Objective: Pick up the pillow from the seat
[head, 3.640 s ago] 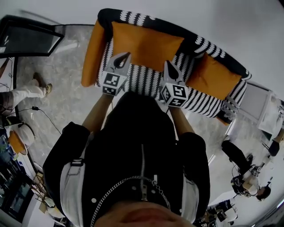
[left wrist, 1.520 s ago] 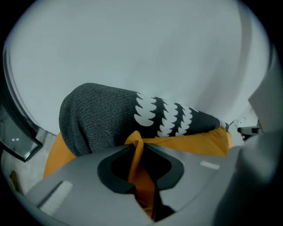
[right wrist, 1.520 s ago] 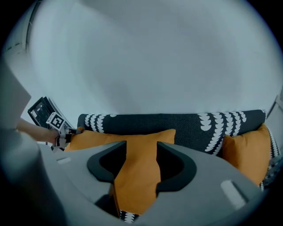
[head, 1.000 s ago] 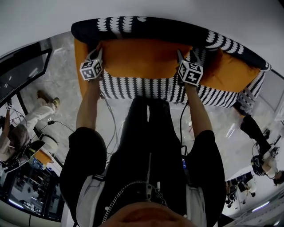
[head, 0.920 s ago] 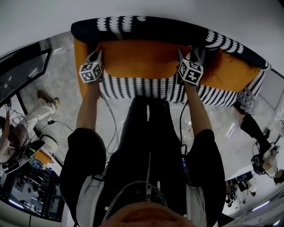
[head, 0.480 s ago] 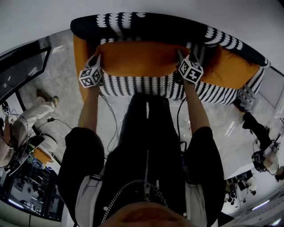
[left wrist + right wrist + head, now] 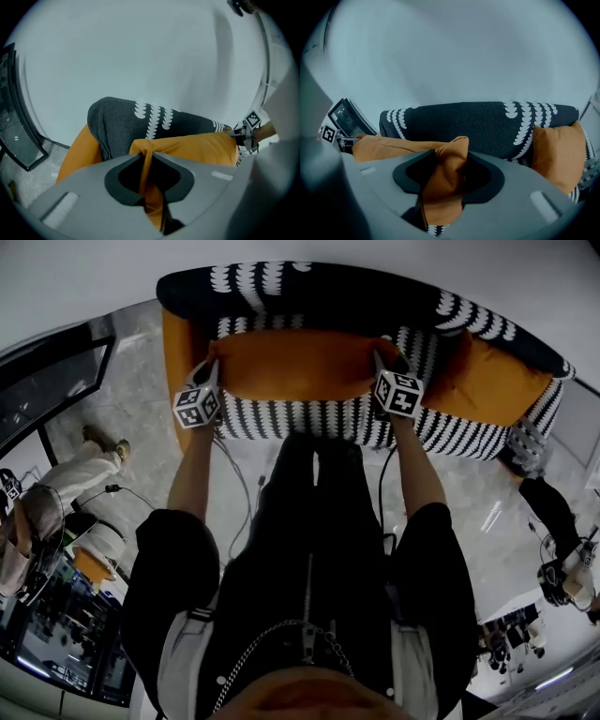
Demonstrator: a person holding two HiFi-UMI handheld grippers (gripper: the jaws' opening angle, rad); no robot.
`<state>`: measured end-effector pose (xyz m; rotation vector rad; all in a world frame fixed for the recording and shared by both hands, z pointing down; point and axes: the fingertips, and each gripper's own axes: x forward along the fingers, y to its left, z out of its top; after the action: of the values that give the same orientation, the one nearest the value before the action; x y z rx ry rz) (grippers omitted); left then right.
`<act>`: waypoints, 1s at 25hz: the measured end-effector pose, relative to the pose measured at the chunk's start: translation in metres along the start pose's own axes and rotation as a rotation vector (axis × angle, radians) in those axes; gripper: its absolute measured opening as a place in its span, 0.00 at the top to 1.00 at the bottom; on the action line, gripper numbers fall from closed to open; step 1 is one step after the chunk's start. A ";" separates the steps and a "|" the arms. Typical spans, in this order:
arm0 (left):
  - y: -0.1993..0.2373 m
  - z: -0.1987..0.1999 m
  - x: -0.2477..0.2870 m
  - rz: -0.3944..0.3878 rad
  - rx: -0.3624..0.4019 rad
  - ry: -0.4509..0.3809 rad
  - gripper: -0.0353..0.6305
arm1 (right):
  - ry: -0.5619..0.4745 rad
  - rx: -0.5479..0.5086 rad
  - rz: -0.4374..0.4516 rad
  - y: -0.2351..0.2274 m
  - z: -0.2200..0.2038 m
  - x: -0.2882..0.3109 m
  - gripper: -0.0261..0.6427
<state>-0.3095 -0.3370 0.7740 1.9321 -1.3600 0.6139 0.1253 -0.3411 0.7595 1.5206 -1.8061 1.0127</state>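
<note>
An orange pillow (image 7: pixel 295 364) stretches across the black-and-white striped seat (image 7: pixel 309 420) of a sofa, held by its two ends. My left gripper (image 7: pixel 214 364) is shut on the pillow's left corner; in the left gripper view the orange fabric (image 7: pixel 197 147) is pinched thin inside the left gripper (image 7: pixel 146 164). My right gripper (image 7: pixel 380 352) has the right corner bunched between its jaws, which are closing on it. In the right gripper view the pillow (image 7: pixel 384 144) fills the gap of the right gripper (image 7: pixel 443 180).
The sofa's dark backrest (image 7: pixel 319 294) stands behind the pillow. A second orange cushion (image 7: pixel 497 381) leans at the sofa's right end and another orange cushion (image 7: pixel 174 343) at its left end. A glass panel (image 7: pixel 47 390) and a seated person's legs (image 7: pixel 80 465) are on the left.
The pillow has come a little away from the backrest, with striped seat now showing behind it. Both grippers stay at its two corners.
</note>
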 end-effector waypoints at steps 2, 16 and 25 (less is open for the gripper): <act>0.001 -0.004 -0.003 -0.002 0.007 0.009 0.89 | 0.009 -0.019 0.001 0.004 -0.007 0.001 0.70; -0.007 -0.024 -0.037 0.015 0.023 0.064 0.89 | 0.053 -0.080 0.024 0.018 -0.035 -0.026 0.80; -0.022 -0.021 -0.057 0.022 0.040 0.080 0.90 | 0.068 -0.093 0.040 0.015 -0.043 -0.053 0.82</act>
<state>-0.3085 -0.2815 0.7412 1.9048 -1.3301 0.7269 0.1190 -0.2746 0.7373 1.3834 -1.8165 0.9731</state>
